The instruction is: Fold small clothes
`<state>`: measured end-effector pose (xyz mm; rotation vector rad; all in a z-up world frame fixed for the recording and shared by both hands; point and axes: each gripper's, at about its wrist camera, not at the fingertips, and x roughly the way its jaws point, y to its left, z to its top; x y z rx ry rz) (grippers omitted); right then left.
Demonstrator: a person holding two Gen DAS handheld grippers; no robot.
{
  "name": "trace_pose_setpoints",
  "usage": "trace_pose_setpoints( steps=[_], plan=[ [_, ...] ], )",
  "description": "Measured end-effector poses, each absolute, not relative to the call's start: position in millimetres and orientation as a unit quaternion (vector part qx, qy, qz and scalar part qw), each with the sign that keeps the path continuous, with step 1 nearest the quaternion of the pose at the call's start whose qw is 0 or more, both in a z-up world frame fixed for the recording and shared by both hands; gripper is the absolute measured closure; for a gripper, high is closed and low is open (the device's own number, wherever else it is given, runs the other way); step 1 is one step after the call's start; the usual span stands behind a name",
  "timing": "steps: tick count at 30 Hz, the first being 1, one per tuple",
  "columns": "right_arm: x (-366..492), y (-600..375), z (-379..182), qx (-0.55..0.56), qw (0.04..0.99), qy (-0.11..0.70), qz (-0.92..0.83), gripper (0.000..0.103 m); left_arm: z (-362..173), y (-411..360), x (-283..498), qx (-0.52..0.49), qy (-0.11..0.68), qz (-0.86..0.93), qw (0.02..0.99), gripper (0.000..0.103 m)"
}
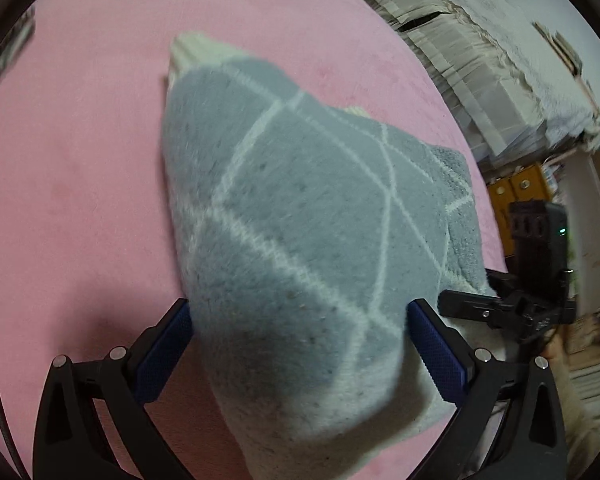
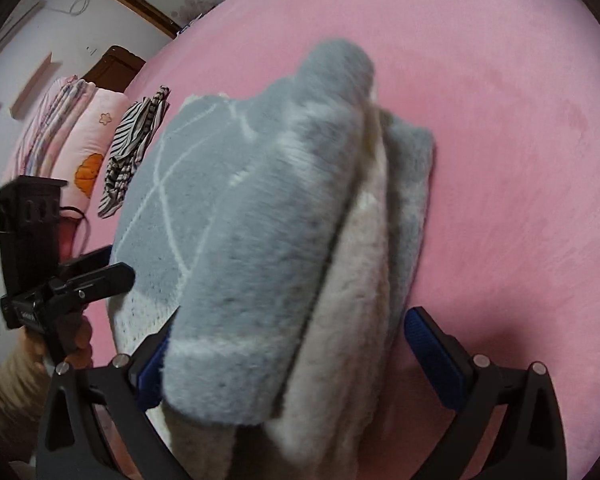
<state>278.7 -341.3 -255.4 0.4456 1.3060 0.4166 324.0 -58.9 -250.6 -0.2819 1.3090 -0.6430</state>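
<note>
One grey folded garment [image 1: 300, 220], long axis away from left claw [image 1: 300, 344]

The folded grey garment [image 2: 268, 240] hides the right hand-held gripper's [image 2: 296, 344] left finger.

- Grey sweater [image 1: 300, 216] crossed by white diamond lines, cream lining, between the blue pads [image 1: 162, 354] of the black left gripper [image 1: 298, 344].
- Pink blanket [image 1: 80, 160] beneath.
- Black-and-white striped cloth [image 2: 134, 148] left of the right gripper [image 2: 296, 364].
</note>
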Motion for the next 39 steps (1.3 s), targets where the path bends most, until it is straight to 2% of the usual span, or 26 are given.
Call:
trace_pose_setpoints(
  steps=[10,25,31,39],
  plan=[
    [285,-351,-268,0.226,0.727,0.608,0.225,0.000,-281,-48,332,-0.187,0.605,-0.343,0.694,0.000],
    [308,-351,-277,0.254,0.709,0.605,0.258,0.000,-286,-74,336,-0.193,0.606,-0.344,0.691,0.000],
    [304,-347,-271,0.247,0.717,0.604,0.243,0.000,-271,-88,327,-0.165,0.605,-0.312,0.714,0.000],
    [281,-321,-236,0.153,0.755,0.604,0.203,0.000,-220,-104,302,-0.058,0.570,-0.259,0.778,0.000]
  ],
)
